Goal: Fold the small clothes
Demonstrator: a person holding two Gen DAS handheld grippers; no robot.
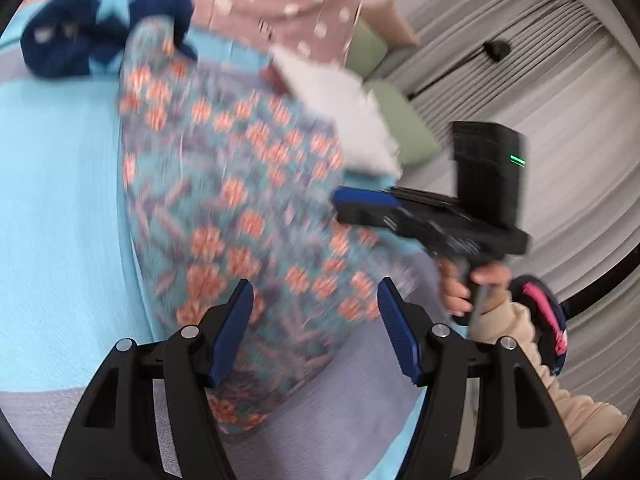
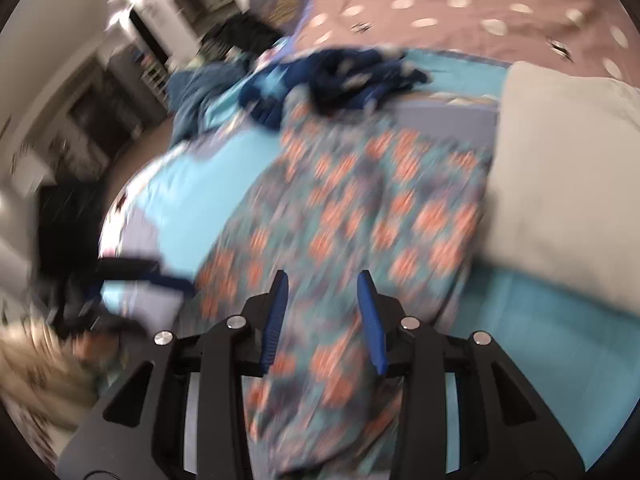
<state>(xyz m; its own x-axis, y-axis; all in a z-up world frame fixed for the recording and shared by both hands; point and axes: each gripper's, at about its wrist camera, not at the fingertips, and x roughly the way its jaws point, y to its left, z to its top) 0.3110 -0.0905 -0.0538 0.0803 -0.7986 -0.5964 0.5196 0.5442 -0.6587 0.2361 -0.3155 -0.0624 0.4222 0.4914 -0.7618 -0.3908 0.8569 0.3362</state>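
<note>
A teal garment with orange flowers point(image 1: 240, 216) lies spread on the light blue and lilac bed cover point(image 1: 60, 200); it also shows in the right wrist view point(image 2: 360, 220). My left gripper point(image 1: 316, 332) is open, its jaws wide apart above the garment's near end. My right gripper point(image 2: 322, 320) is open over the garment's near edge; it shows in the left wrist view point(image 1: 360, 204) at the garment's right side, held by a hand point(image 1: 472, 284). Both views are motion-blurred. Whether any finger touches the cloth is unclear.
A navy garment with light blue stars point(image 1: 104, 32) lies bunched at the far end of the floral one point(image 2: 340, 76). A white pillow point(image 2: 560, 168) lies to the right. A pink dotted duvet point(image 2: 460, 12) lies behind. Grey curtains point(image 1: 540, 80) hang beyond the bed.
</note>
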